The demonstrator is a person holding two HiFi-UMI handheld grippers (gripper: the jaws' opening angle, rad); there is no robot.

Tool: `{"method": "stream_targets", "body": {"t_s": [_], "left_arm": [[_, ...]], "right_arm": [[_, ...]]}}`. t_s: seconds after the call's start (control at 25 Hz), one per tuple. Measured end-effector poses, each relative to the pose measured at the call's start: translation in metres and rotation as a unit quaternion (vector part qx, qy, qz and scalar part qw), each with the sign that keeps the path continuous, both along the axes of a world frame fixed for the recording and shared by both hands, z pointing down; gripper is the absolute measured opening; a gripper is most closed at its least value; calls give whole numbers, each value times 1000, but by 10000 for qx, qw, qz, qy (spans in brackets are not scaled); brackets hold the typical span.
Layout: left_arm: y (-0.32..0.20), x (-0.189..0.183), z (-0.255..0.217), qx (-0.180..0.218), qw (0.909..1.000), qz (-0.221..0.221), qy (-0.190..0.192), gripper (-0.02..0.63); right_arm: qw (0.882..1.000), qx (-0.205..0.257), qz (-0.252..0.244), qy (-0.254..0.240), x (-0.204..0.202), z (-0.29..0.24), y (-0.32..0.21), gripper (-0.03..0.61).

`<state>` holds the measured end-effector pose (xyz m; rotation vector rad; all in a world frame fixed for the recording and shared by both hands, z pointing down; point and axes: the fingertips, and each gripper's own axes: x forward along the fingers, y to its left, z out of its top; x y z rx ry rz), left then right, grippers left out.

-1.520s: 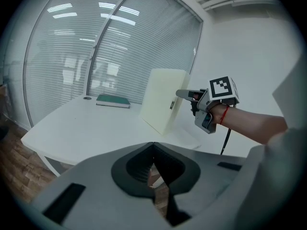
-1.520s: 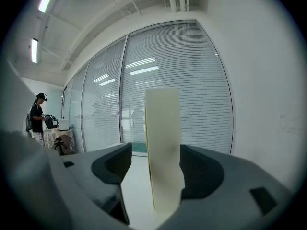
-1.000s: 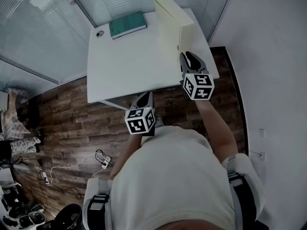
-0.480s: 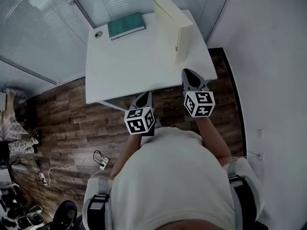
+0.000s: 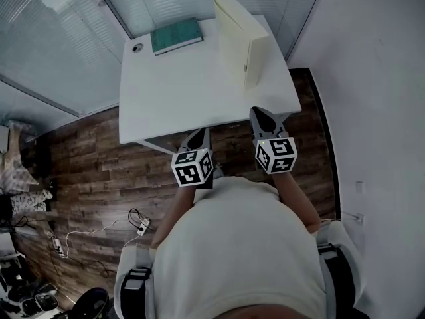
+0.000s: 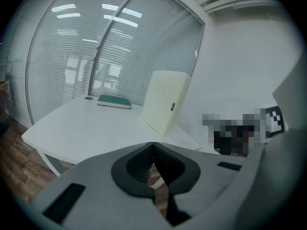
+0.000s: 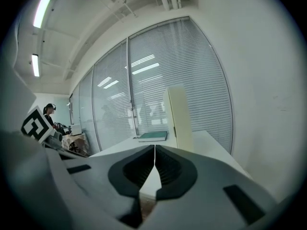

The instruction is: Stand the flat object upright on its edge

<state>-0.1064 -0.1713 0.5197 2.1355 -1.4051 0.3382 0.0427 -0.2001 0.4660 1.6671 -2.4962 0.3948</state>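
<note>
Cream folder (image 5: 242, 42) stands upright on its edge at one o'clock on the desk (image 5: 186, 92), so the task looks done. Your left gripper (image 5: 199, 138) and right gripper (image 5: 262, 117) are near the desk edge, jaws clenched, empty; keep clear.

A white rectangular table (image 5: 186, 92) stands on a dark wood-plank floor (image 5: 86, 158). Two things rest on its top, both toward the far side. At the far left a green hardback book (image 5: 176, 35) lies flat, near the far edge. At the far right a thick cream flat slab (image 5: 240, 38) stands upright on its long edge, running near to far along the right side, well apart from the book. A small round grey cable port (image 5: 137, 46) sits at the far left corner, just left of the book. The near half of the tabletop is bare. On the floor at the near left lie loose white cables (image 5: 136, 221).
</note>
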Motion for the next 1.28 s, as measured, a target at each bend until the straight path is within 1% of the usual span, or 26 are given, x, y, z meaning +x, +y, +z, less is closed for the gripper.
{"method": "stream_targets", "body": {"t_s": [0.2,0.4,0.6,1.28], "left_arm": [[-1,0,1,-28,10000,4,-3,20],[1,1,3,-40,10000,6,-13,20],[-1,0,3,-51,10000,-5,-5,20],[-5,4,5,-85,10000,-23,9,20]], "right_arm": [[9999,46,-142,-62,-6,-2,1,25],[9996,180,-209,81,-8,-5,3,20],[9996,128,-241,-37,-9,-4,2,20],[9994,60,-306,-159,-8,4,1,20]]}}
